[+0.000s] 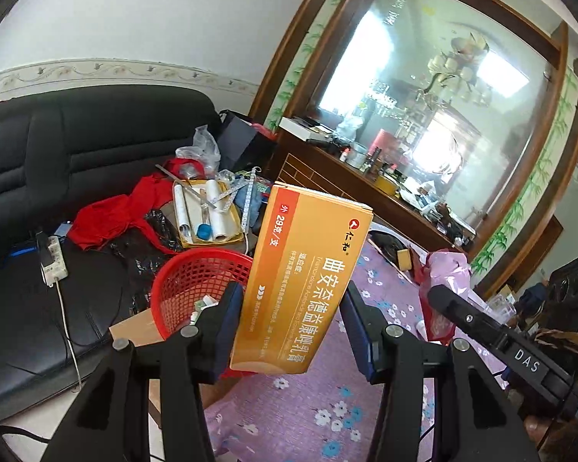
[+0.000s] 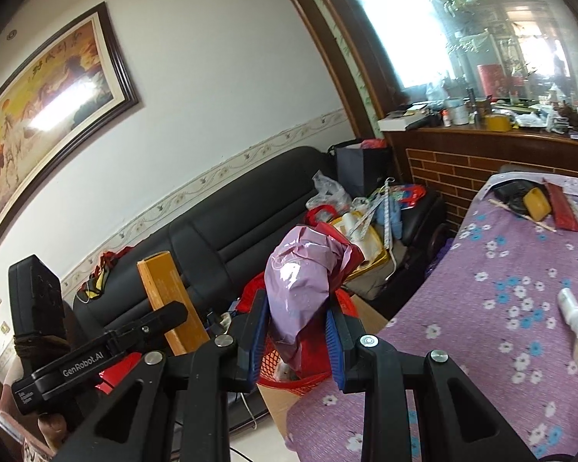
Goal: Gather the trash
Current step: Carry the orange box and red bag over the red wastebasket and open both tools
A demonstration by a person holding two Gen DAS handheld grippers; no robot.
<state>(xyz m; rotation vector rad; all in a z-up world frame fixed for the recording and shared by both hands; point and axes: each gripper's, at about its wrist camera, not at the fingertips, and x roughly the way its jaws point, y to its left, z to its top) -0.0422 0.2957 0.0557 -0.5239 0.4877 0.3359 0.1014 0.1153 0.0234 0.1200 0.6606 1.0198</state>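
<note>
While the left gripper (image 1: 289, 308) clamps an orange box (image 1: 304, 281) and the right gripper (image 2: 296, 331) pinches a pink bag (image 2: 300, 269), a red basket (image 1: 196, 285) sits below beside the cluttered sofa (image 1: 57, 146).

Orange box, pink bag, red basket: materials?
Orange box: looks like thin printed cardboard with a slight sheen; sharp folded edges, flat printed panels. Held in the left tool.

Pink bag: thin glossy plastic film, probably; crumpled, with bright window glare on the creases. Held in the right tool.

Red basket: moulded plastic, likely; open lattice wall with a smooth rolled rim.
</note>
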